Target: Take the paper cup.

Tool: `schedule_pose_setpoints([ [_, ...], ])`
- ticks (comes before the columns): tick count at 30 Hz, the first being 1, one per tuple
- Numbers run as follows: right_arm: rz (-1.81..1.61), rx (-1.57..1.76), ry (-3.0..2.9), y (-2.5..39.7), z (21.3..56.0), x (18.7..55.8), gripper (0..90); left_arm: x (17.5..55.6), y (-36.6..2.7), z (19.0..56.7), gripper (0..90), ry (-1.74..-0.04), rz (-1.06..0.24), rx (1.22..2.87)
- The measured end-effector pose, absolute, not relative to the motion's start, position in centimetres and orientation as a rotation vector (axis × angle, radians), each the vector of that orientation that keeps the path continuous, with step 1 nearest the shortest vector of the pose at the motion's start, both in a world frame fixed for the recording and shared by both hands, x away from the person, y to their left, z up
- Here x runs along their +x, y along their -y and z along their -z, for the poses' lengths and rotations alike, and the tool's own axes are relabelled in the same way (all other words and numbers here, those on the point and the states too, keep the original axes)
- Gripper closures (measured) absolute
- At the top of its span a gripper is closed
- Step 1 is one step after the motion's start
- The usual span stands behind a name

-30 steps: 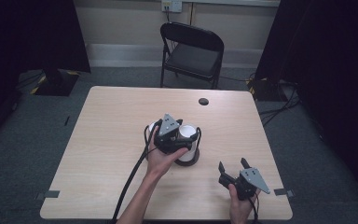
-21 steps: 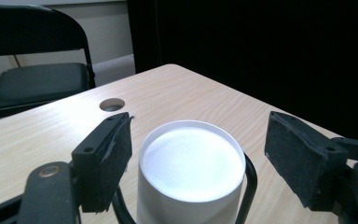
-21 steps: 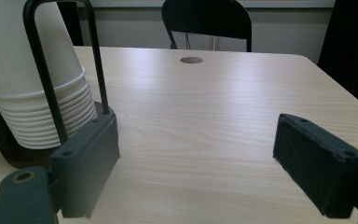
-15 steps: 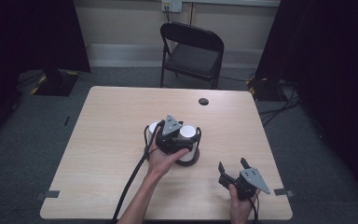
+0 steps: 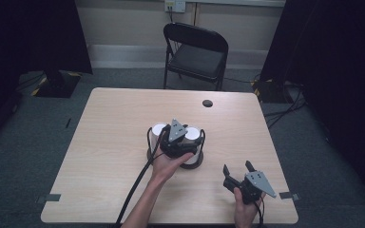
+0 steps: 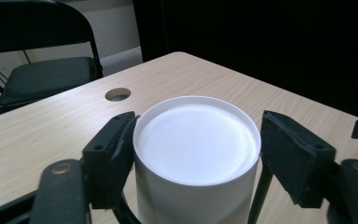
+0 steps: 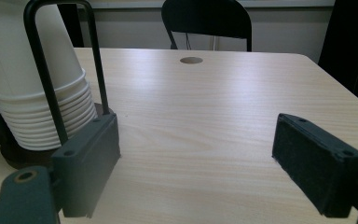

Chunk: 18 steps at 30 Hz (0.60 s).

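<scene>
Two stacks of upside-down white paper cups stand in a black wire rack (image 5: 190,164) at the table's middle. My left gripper (image 5: 189,135) is at the top of the right stack (image 5: 196,133). In the left gripper view that stack (image 6: 196,144) sits between the jaws: the left jaw touches its side and the right jaw stands a little off it, so the gripper (image 6: 196,140) is open. The left stack (image 5: 158,129) is beside it. My right gripper (image 5: 237,168) rests near the front right of the table, open on nothing (image 7: 196,144). Its view shows a cup stack (image 7: 37,93) at the left.
A cable hole (image 5: 207,103) sits near the table's far edge. A black folding chair (image 5: 197,52) stands behind the table. Bare wood (image 7: 205,116) lies in front of the right gripper. Tape marks (image 5: 47,198) flank the front corners.
The left gripper has shifted very slightly at the right cup stack. The right gripper has stayed in place.
</scene>
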State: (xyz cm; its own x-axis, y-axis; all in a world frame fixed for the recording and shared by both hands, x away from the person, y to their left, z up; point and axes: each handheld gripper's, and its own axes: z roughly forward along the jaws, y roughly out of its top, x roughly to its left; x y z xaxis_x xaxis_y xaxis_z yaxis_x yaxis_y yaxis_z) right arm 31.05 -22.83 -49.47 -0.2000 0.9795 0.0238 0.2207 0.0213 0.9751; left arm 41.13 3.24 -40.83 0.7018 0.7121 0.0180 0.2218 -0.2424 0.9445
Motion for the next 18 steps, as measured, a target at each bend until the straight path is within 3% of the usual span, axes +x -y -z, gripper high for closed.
schedule_pose_setpoints([
  [18,-1.248,1.268,-1.528,22.85,49.48,31.03,14.1,41.0,-3.08,40.88,34.0,-0.728,-0.582,1.816],
])
